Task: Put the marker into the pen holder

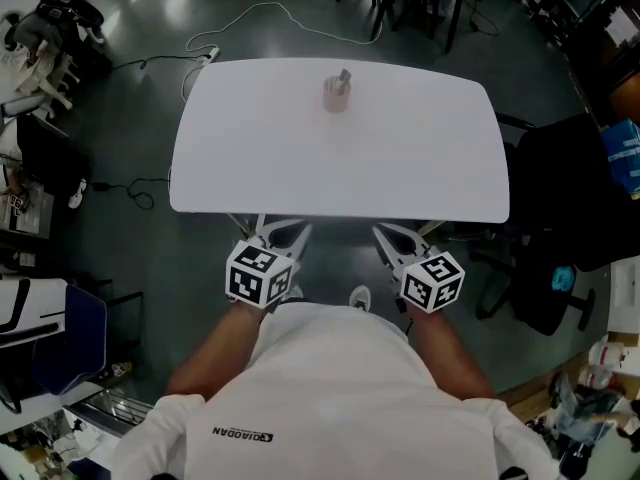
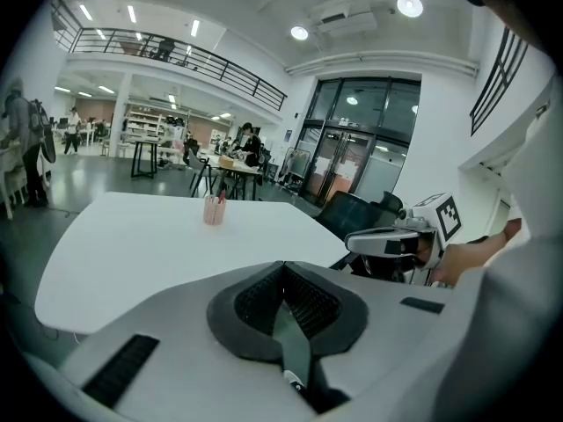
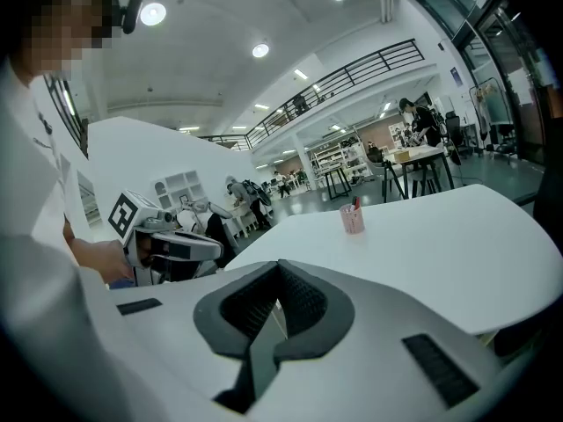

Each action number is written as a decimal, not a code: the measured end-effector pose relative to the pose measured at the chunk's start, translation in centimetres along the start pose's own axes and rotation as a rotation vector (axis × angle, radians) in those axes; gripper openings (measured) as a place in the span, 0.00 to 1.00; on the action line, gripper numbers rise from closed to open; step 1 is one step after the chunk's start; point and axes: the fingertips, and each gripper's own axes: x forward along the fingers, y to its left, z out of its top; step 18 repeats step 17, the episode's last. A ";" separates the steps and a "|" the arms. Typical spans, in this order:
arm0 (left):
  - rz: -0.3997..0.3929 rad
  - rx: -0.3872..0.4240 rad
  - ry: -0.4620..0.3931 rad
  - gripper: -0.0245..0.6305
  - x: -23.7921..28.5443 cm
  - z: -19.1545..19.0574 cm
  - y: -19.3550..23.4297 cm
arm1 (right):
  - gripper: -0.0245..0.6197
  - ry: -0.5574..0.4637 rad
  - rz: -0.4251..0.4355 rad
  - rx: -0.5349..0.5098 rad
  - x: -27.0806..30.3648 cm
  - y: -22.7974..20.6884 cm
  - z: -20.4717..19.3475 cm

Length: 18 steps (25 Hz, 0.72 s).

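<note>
Hovering short of the pen holder (image 1: 337,95), left gripper (image 1: 272,226) and right gripper (image 1: 403,232) fingers pressed together, empty; risked toppling it reaching hastily.

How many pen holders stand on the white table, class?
1. The pen holder stands near the far edge of the table, roughly midway along it, with a marker sticking out. Nearly the whole tabletop shows, so none seems hidden.

Item 1: white short-sleeved T-shirt (image 1: 330,388) on the person. It bears one line of small dark capitals, seen upside down, reading roughly "QIADAN".

Item 2: white cube (image 1: 262,273) on the left gripper (image 1: 284,226) and matching cube (image 1: 432,280) on the right gripper (image 1: 400,230). Both carry black square code patterns, not lettering.
</note>
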 end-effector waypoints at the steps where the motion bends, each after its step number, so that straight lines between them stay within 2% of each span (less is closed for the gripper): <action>1: -0.001 0.000 0.000 0.08 0.1 0.0 0.0 | 0.07 0.001 0.000 0.000 0.1 0.0 0.0; 18: -0.009 0.002 -0.005 0.08 0.3 0.2 -0.6 | 0.07 0.005 -0.005 -0.002 -0.5 -0.3 -0.2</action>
